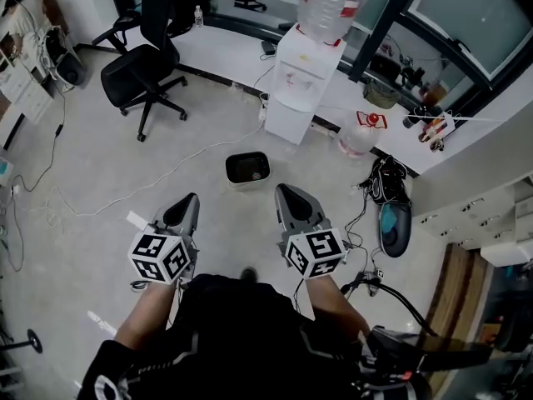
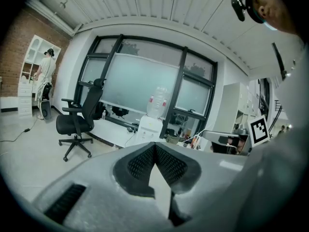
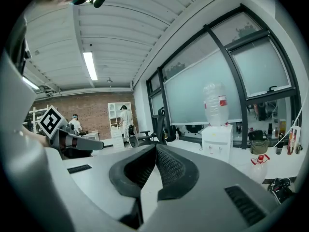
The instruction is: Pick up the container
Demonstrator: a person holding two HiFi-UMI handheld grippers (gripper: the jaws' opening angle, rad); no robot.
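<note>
Where container (image 1: 248,168) sits, dispenser (image 1: 304,82) behind, chair (image 1: 141,65) left.

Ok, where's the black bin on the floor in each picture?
Head view: the black bin sits on the floor at the middle, just below-left of the water cooler.
Left gripper view: not in it; the water cooler stands at the middle.
Right gripper view: not in it; the water cooler stands right of middle.
Shared landmark: the water cooler.
</note>
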